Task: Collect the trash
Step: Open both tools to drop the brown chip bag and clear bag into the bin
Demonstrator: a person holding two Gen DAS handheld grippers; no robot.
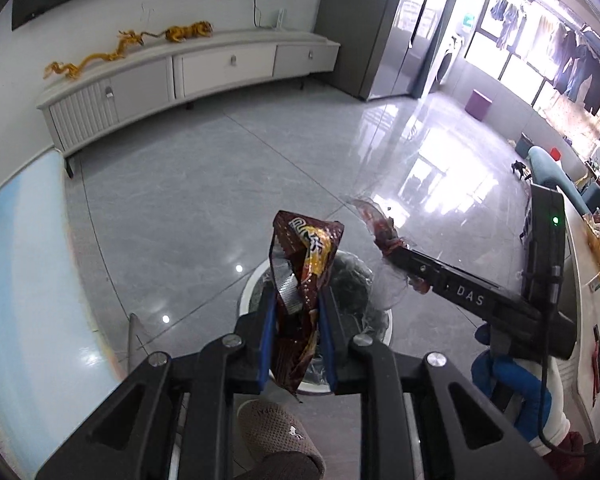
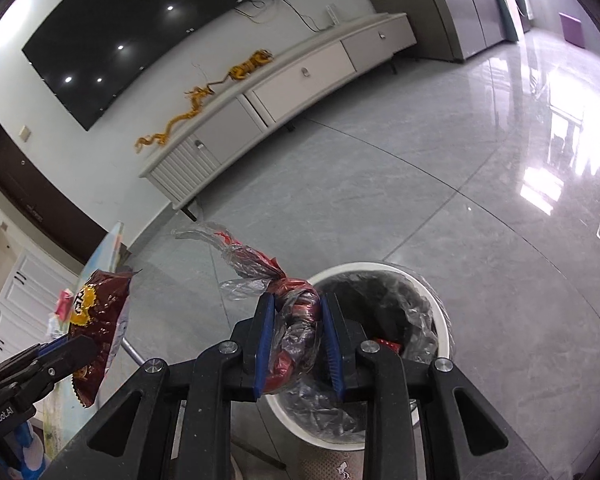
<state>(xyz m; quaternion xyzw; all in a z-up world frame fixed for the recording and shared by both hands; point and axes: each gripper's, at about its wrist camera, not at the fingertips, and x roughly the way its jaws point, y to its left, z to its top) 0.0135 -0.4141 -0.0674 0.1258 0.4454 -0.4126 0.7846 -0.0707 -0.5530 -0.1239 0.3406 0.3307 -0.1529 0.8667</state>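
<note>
My left gripper (image 1: pixel 296 300) is shut on a crumpled dark red snack bag (image 1: pixel 304 264) that sticks up between its blue pads, over a round white trash bin (image 1: pixel 246 292) lined with a dark plastic bag. My right gripper (image 2: pixel 296 304) is shut on a twisted clear plastic wrapper with red inside (image 2: pixel 296 320), held above the near rim of the same trash bin (image 2: pixel 440 308). From the left wrist view the right gripper (image 1: pixel 384 248) reaches in from the right with its wrapper (image 1: pixel 374 216). From the right wrist view the left gripper (image 2: pixel 66 344) and snack bag (image 2: pixel 98 320) are at the lower left.
A long white TV cabinet (image 1: pixel 204 72) with yellow dragon toys (image 1: pixel 100 56) lines the far wall under a dark screen (image 2: pixel 140 32). A table edge (image 1: pixel 20 280) curves along the left. A slippered foot (image 1: pixel 276 436) stands by the bin. Glossy grey floor tiles (image 2: pixel 460 184) spread beyond.
</note>
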